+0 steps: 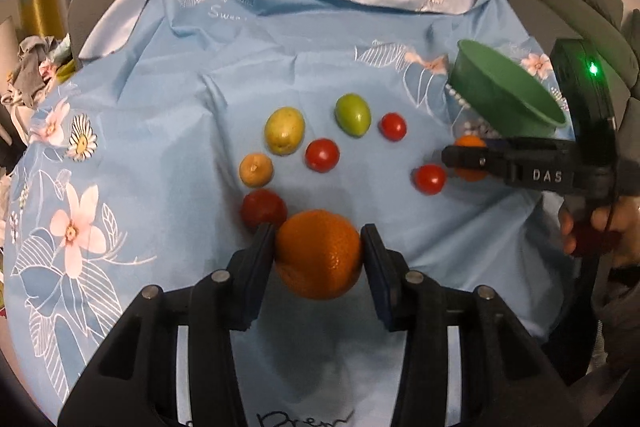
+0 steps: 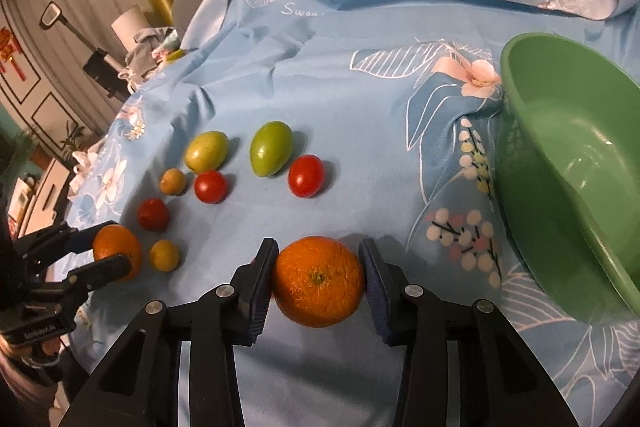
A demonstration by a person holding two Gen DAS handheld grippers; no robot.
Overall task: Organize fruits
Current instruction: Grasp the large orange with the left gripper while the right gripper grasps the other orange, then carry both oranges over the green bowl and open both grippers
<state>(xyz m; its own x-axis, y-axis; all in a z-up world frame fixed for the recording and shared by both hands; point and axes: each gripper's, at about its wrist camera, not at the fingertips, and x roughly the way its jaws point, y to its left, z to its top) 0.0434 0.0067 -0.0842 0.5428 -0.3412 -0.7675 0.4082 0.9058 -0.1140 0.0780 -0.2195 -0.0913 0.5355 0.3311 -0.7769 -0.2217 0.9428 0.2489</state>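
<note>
Both tongs are clenched on an orange, left (image 1: 319, 253) and right (image 2: 319, 281) alike, just over the blue cloth (image 2: 352, 99), and the green bowl (image 2: 576, 163) sits nearest the right tongs, up-right of them

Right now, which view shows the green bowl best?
The right wrist view: the green bowl fills its right side, tilted, its empty inside open to the camera, though the frame edge crops it. The left wrist view shows it small and far off at the right, mostly its outer wall and rim.
</note>
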